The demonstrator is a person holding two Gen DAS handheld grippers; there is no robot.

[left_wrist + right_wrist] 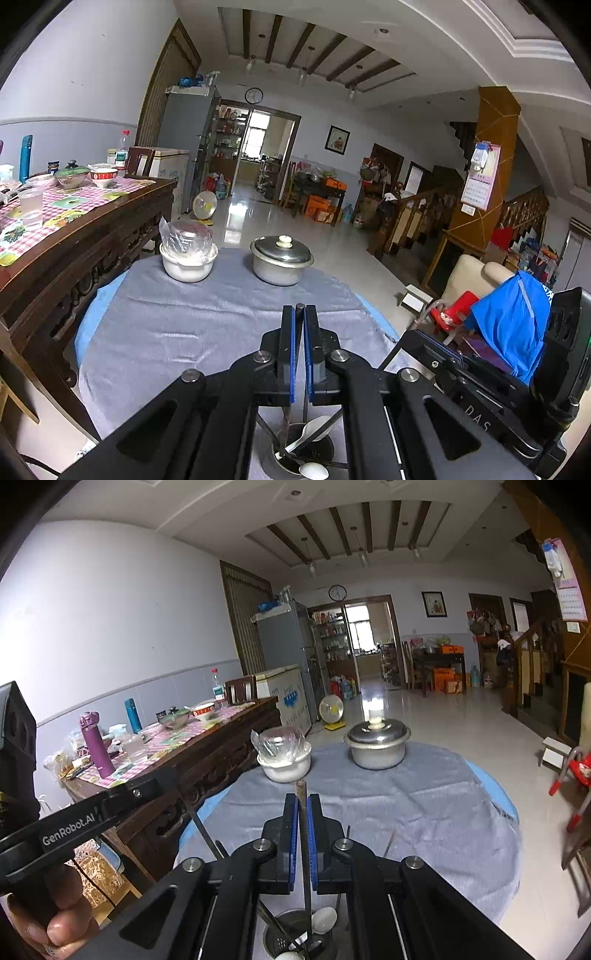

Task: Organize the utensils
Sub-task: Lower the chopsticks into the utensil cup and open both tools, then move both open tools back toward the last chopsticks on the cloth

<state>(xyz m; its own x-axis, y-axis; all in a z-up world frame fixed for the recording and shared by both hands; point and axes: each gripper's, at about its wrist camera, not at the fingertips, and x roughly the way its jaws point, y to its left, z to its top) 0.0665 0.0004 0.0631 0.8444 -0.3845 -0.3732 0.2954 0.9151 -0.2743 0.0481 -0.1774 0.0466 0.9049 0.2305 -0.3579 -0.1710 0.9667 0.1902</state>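
Observation:
My left gripper (pixel 299 312) is shut on a dark chopstick (pixel 299 307) whose top end shows between the pads and whose lower part runs down into a metal utensil holder (pixel 325 448). The holder stands below the fingers and holds white spoons (pixel 313 430) and other chopsticks. My right gripper (pixel 302 801) is shut on another dark chopstick (pixel 302 794) that stands upright and reaches down into the same holder (pixel 273 939), beside a white spoon (pixel 324 920). The left gripper's body (pixel 74 825) shows at the left of the right wrist view, held by a hand.
A round table with a grey cloth (pixel 207 325) carries a white bowl with a plastic bag (pixel 188 256) and a lidded metal pot (pixel 281 260) at its far side. A dark wooden sideboard (pixel 74 236) with bottles and bowls stands left. A red chair (pixel 576 775) is right.

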